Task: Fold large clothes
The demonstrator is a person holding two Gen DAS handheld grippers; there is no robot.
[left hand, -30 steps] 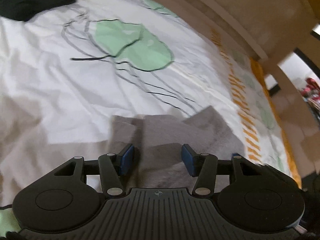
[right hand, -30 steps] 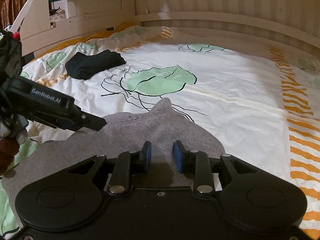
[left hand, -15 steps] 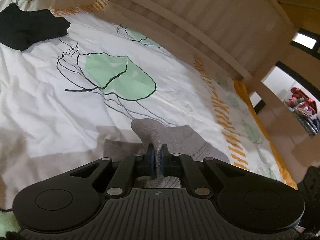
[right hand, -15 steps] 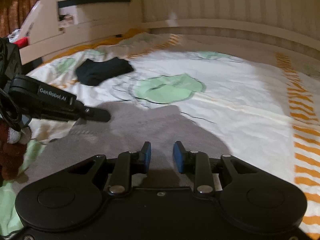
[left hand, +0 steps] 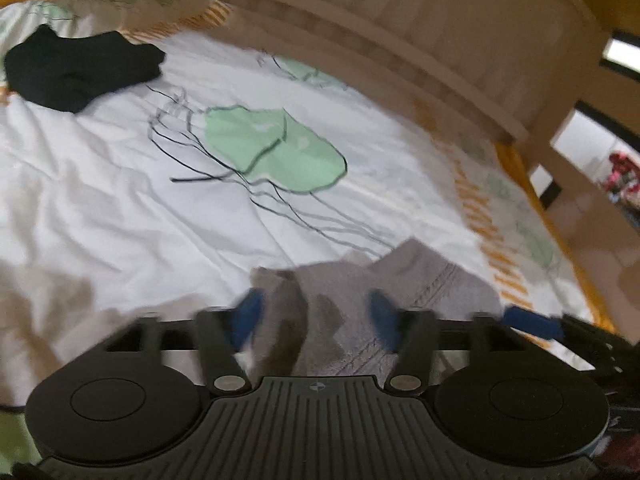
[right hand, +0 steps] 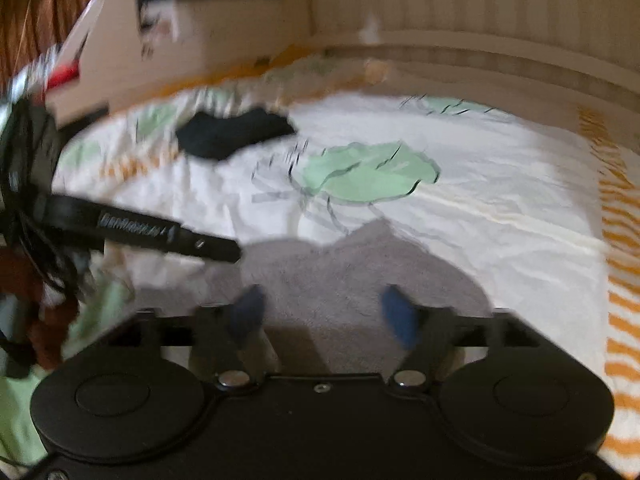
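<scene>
Black garment (left hand: 80, 68) lies at 10 o'clock on the bed (left hand: 120, 200), well apart from the grey garment (left hand: 360, 280). Leaf-print white cover, wooden rail (left hand: 400, 52) behind. Grey garment bunched at 6 o'clock between the left gripper (left hand: 316, 320) fingers, opening wide, pads off it. Right gripper (right hand: 324, 312) fingers opening wide over flat grey cloth.

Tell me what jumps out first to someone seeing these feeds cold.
The grey garment lies bunched on the white bedcover, right ahead of the left gripper, whose jaws are opening around a raised fold. A big green leaf print marks mid-bed, and a black garment lies far left near the headboard.
</scene>
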